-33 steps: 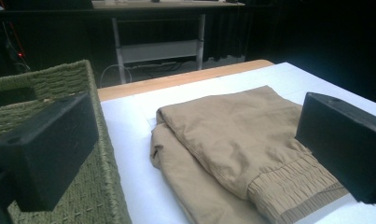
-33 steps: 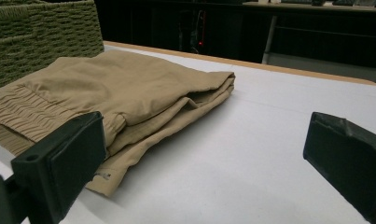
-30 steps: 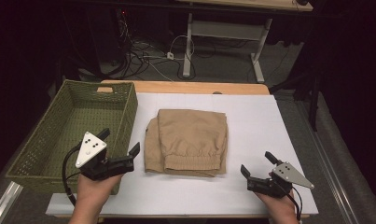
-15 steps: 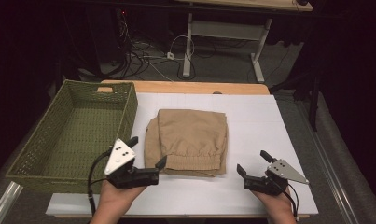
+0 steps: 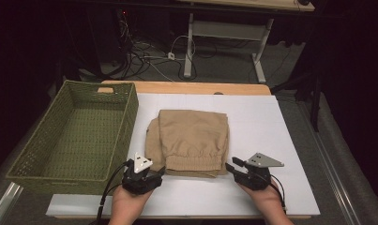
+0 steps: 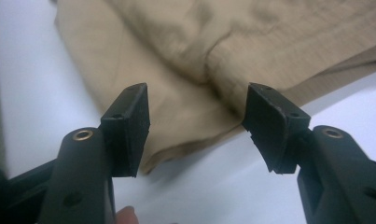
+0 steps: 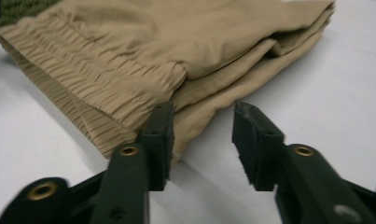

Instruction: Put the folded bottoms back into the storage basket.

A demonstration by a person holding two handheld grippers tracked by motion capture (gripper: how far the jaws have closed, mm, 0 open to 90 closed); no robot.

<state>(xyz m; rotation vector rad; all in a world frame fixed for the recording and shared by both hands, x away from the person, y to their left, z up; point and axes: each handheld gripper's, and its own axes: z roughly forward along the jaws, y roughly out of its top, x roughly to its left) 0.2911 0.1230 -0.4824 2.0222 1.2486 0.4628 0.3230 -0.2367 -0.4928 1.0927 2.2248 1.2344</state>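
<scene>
Lying folded on white table (image 5: pixel 280 131) beside green wicker basket (image 5: pixel 74 136): tan elastic-waist shorts (image 5: pixel 191 140), likely soft, light, floppy. Best held at near corners, through all layers. Left gripper (image 6: pixel 195 126), right gripper (image 7: pixel 202 140): jaws just closing, apart, nothing clamped yet.

We see folded trousers (image 5: pixel 191 143) lying mid-counter (image 5: pixel 280 140). Basket (image 5: pixel 74 140) sits on counter just left of trousers. We find left hand-held gripper (image 5: pixel 154 172) at trousers' near left corner, right hand-held gripper (image 5: pixel 231 168) at near right corner, both before trousers. Behind counter, we see desk frame (image 5: pixel 224 42) on floor.
</scene>
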